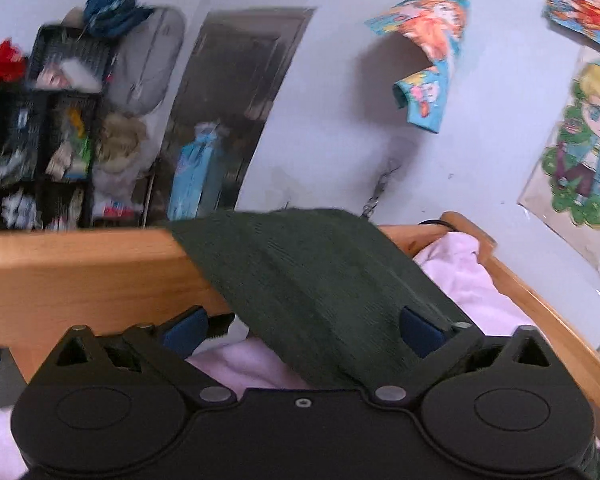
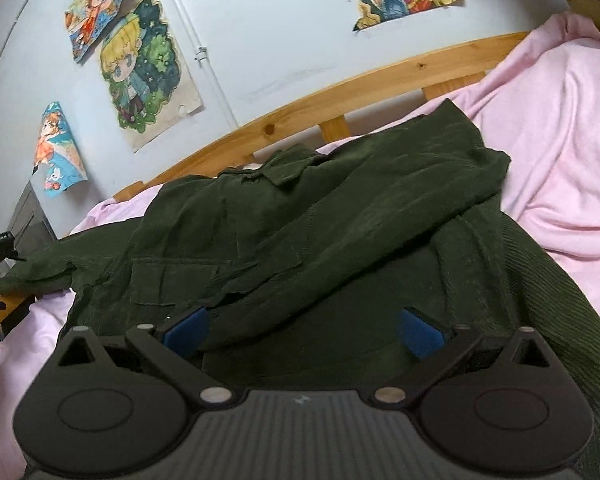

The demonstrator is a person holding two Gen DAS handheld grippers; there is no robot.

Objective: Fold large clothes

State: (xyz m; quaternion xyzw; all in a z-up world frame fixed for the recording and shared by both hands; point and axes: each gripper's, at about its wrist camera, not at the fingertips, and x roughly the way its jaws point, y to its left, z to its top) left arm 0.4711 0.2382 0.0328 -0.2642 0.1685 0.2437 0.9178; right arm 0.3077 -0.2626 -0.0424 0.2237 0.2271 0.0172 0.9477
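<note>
1. The left gripper (image 1: 302, 330) stands with its jaws wide; a fold of the dark green jacket (image 1: 316, 280) drapes between them and over the right-hand blue pad (image 1: 418, 330), though the pads do not press on it.
2. The right gripper (image 2: 302, 330) also has its jaws wide, nothing clamped; it hovers just above the jacket (image 2: 300, 220), blue pads apart over the cloth.
3. The jacket lies spread and rumpled on the pink sheet (image 2: 560, 140) of the bed, collar toward the wall, one sleeve trailing off to the left edge.
4. Beyond it runs the wooden bed frame (image 2: 380, 76); in the left view the jacket's edge lies over the frame's board (image 1: 80, 272).
5. Farthest back, cartoon posters (image 2: 140, 76) hang on the pale wall; black shelves (image 1: 48, 128) stand crammed with oddments.
</note>
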